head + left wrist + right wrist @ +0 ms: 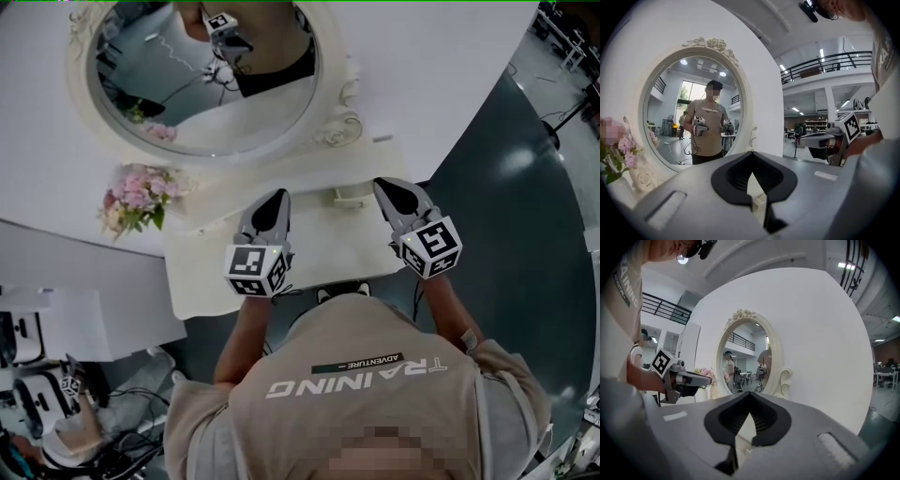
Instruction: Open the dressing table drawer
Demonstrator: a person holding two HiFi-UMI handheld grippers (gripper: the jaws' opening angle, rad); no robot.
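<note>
Both grippers hover over a cream dressing table (216,272), the left gripper (274,197) and right gripper (382,185) each fully closed and empty. The drawer handle (349,196), probably that small pale fitting, sits between them. Closed jaws could bump it, not grip. Only the head view shows it clearly; the gripper views face the mirror (169,94).
</note>
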